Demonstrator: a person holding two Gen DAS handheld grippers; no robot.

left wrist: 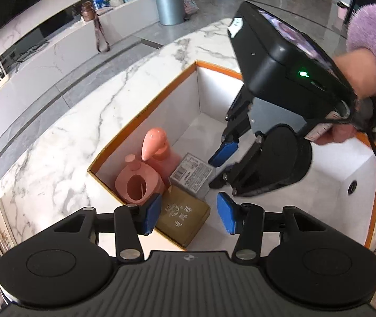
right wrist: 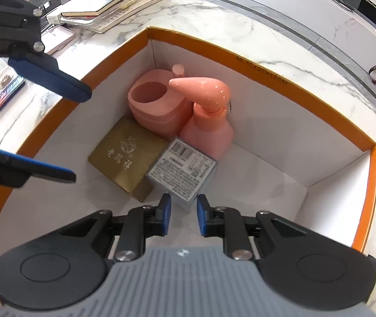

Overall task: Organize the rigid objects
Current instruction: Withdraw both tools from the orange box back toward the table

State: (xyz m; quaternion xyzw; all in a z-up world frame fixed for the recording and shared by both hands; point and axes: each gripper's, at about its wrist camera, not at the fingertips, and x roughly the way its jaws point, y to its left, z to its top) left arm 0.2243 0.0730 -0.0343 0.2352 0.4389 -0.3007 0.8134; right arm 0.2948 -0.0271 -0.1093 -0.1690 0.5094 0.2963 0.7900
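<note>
So: four rigid items sit packed into one corner of the orange-rimmed box [right wrist: 240, 52]. The pink cup-shaped container [right wrist: 153, 105] is hard in the corner, the pink pump bottle [right wrist: 209, 121] upright beside it, the gold box [right wrist: 127, 155] flat on the floor, and the clear labelled box [right wrist: 185, 169] butted against both the gold box and the bottle. My read is that tight corner packing keeps the rest of the floor free for more items.

Right gripper [right wrist: 184, 215] points steeply down into the box, just short of the clear labelled box. Its jaws sit a narrow gap apart with nothing between the pads; looks like that box is set down and released.

Left gripper [left wrist: 188, 215] hangs above the near wall, over the gold box, also tilted down. Its jaws stand roughly half apart and empty.

A hand [left wrist: 357, 76] in a fuzzy purple sleeve [left wrist: 372, 39] grips the right tool's handle.

Marble counter [left wrist: 108, 92] surrounds the box.
</note>
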